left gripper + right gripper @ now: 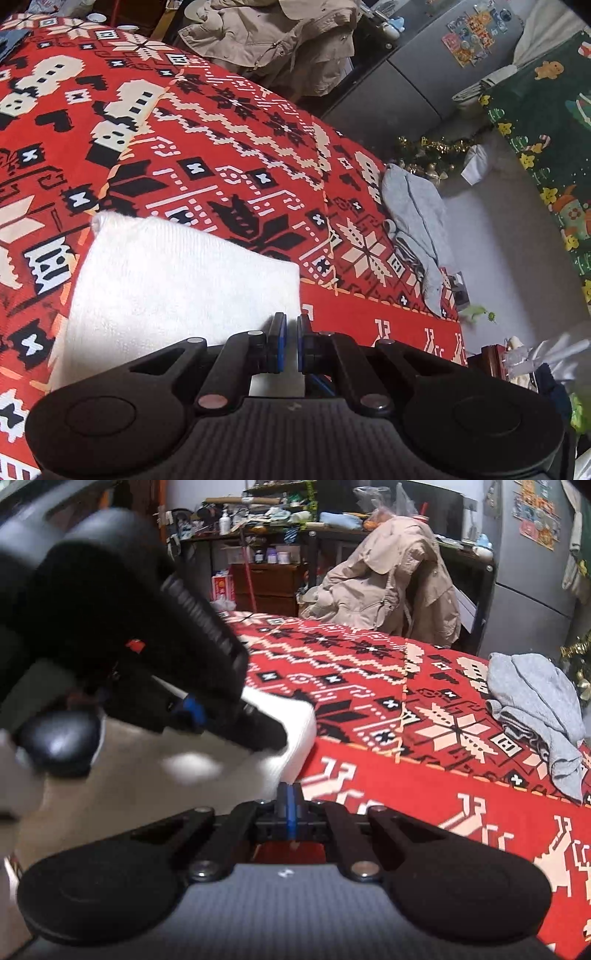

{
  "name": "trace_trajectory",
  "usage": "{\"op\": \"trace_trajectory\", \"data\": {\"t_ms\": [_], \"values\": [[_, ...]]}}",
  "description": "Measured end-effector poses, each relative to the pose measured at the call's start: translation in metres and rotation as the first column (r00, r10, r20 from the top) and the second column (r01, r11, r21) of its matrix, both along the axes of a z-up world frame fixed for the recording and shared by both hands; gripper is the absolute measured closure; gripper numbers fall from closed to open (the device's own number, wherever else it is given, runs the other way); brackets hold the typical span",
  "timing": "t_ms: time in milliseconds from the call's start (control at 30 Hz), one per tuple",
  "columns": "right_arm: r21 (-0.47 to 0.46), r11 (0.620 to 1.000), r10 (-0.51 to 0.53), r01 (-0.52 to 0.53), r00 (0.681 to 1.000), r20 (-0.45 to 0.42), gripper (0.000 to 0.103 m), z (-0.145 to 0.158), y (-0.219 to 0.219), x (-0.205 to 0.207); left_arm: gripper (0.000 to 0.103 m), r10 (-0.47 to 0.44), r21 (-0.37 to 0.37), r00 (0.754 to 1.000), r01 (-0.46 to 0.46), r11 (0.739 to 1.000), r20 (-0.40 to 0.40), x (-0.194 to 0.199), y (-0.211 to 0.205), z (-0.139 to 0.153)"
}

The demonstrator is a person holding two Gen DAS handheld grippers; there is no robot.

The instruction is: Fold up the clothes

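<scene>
A folded white knit garment (177, 280) lies on the red patterned bedspread (229, 147). My left gripper (291, 325) hovers at the garment's near right corner, its blue pads a small gap apart with nothing between them. In the right wrist view my right gripper (290, 794) is shut with pads together, empty, at the garment's (295, 734) near edge. The left gripper's black body (147, 657) fills the upper left there, just above the white garment. A crumpled grey garment (413, 221) lies near the bed's right edge; it also shows in the right wrist view (539, 705).
A beige jacket (388, 579) hangs over a chair beyond the bed. A grey fridge (443, 62) stands at the back right. A green Christmas rug (546, 155) and tinsel (436, 147) lie on the floor right of the bed. Cluttered shelves (258, 520) stand behind.
</scene>
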State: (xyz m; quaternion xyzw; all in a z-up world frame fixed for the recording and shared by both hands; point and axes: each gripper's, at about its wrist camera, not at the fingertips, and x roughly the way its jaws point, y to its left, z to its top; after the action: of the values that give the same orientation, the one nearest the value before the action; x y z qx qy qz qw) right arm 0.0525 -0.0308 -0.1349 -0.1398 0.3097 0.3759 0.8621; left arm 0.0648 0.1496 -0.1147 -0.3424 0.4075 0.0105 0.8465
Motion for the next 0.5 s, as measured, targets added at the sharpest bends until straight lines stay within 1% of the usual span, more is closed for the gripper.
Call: {"op": "trace_trajectory", "data": {"t_ms": [167,300,400,500], "values": [[0.036,0.996,-0.08,0.08,0.997,-0.018,0.099,0.005,-0.003,0.028,0.099,0.022,0.014,1.0,-0.022,1.0,0.001,0.011,0.007,0.003],[0.027,0.996,-0.081,0.082,0.997,-0.009,0.099,0.003,0.013,0.052,0.099,0.026,0.034,1.0,-0.025,0.999,-0.01,0.021,0.007,0.001],[0.038,0.998,-0.054,0.054,0.998,-0.022,0.099,0.003,0.02,0.053,0.099,0.01,0.009,1.0,-0.009,1.0,-0.012,0.017,0.005,-0.001],[0.014,0.999,-0.036,0.036,0.999,-0.001,0.1,0.004,0.019,0.034,0.099,0.002,-0.005,1.0,-0.002,1.0,-0.014,0.008,0.003,-0.001]]}}
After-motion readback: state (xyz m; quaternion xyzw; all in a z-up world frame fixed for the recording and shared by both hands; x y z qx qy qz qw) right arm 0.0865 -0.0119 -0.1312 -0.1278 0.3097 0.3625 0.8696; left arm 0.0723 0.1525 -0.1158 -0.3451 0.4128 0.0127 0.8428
